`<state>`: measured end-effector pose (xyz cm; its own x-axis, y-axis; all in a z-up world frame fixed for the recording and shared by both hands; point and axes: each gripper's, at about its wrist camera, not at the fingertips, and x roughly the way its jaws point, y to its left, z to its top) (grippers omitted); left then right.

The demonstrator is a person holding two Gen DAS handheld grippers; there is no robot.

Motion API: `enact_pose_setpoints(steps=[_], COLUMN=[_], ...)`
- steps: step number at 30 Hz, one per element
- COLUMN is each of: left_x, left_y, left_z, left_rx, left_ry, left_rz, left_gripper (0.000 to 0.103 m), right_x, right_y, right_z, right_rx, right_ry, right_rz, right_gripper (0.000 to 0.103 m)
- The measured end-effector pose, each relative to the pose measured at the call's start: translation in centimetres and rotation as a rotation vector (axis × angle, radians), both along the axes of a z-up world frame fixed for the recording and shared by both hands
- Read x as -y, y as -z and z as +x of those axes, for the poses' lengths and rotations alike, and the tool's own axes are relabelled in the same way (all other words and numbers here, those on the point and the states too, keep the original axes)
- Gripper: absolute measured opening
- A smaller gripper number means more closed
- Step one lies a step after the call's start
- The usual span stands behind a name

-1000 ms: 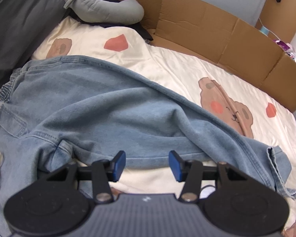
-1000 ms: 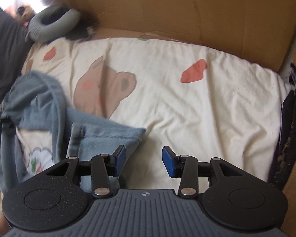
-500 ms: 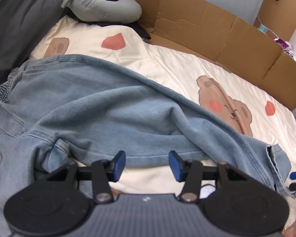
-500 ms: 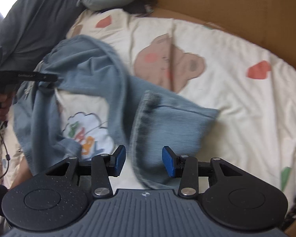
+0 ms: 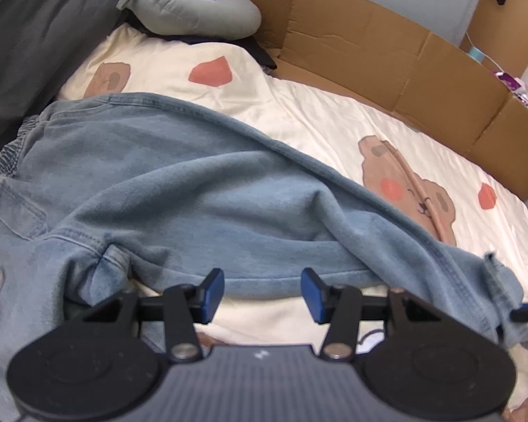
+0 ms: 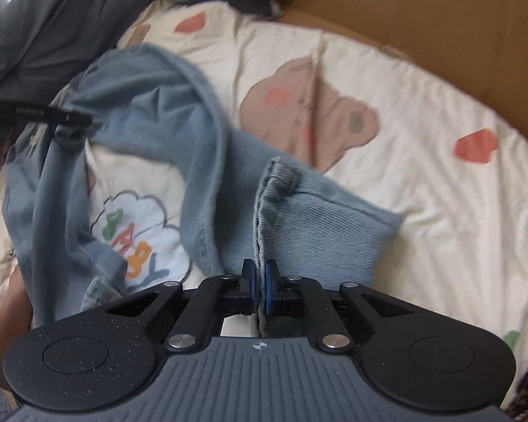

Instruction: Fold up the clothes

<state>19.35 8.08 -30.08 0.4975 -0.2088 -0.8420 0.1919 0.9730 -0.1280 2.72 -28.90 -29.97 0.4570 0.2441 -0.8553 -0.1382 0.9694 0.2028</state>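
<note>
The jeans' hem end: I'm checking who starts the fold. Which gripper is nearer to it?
Right. The right gripper is shut on the hem of the jeans. The left gripper hangs open by the crotch, far from it.

Soft daylight, fisheye edges, slight blur

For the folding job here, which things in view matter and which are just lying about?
Part of the job:
- jeans, spread on the bed
- jeans leg cuff
- right hand-held gripper, shut on the cuff hem
- left hand-held gripper, open above the jeans' edge

Just lying about:
- bear-print sheet
- grey neck pillow
- cardboard
- dark grey fabric
</note>
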Motion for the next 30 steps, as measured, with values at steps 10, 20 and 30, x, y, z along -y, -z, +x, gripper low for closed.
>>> enact_pose_setpoints(steps=[10, 20, 30], left_x=[-2.0, -1.4, -0.2], left_y=[2.4, 5.5, 7.6], left_z=[1.5, 2.3, 2.5], left_rx=[-0.029, -0.068, -0.090], left_ry=[-0.040, -0.003, 0.040], left_rz=[0.044, 0.059, 0.090], left_gripper=[0.052, 0.056, 0.058], right_x=[6.8, 12.9, 15.8], right_y=[-1.6, 0.4, 3.1], right_z=[-1.7, -2.3, -2.6], right_rx=[0.040, 0.028, -0.004], right_ry=[0.221, 0.430, 0.544], right_rz=[-0.045, -0.062, 0.000], right_gripper=[0.004, 0.004, 0.012])
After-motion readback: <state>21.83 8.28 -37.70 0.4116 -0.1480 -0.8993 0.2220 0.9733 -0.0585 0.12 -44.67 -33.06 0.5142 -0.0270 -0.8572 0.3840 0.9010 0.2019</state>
